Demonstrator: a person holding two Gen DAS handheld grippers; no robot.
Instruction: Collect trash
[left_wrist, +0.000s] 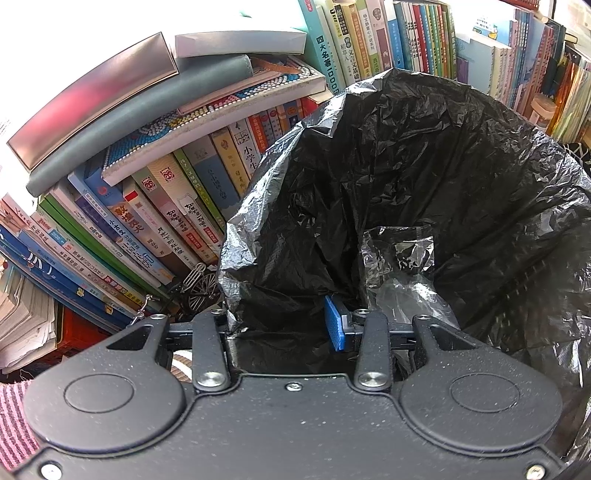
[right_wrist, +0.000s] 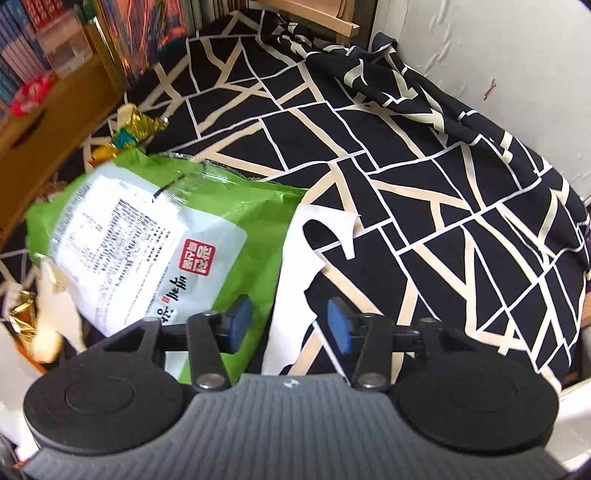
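Right wrist view: the green packet (right_wrist: 162, 236), a flattened snack wrapper with a white label panel, lies at 9 o'clock of centre on the black cloth (right_wrist: 406, 184) with cream lines. Its red square stamp and black heading carry Korean characters, seen upside down; the fine print is too blurred to read. The right gripper (right_wrist: 290, 323) stands open, its blue pads apart; the left pad overlaps the packet's lower edge, and neither pad presses on it. A white paper scrap (right_wrist: 291, 266) lies between packet and cloth, at 6 o'clock of centre. Gold foil wrappers (right_wrist: 140, 125) lie at 10 o'clock beyond the packet, another gold piece (right_wrist: 22, 314) at 8 o'clock. A wooden shelf with books (right_wrist: 44, 55) fills the 10 to 11 o'clock corner.

Left wrist view: the black bag (left_wrist: 424, 177) gapes open from centre to 3 o'clock, with a clear plastic film (left_wrist: 402, 266) inside it near 5 o'clock. The left gripper (left_wrist: 284, 325) is closed on the bag's near edge; only its right blue pad shows, the left one being hidden by the plastic. Chinese-titled books (left_wrist: 166, 206) stand in rows from 8 to 1 o'clock; one spine reads "四大名著".

The bag appears only in the left view; the packet, the foil and the cloth show clearly only in the right.
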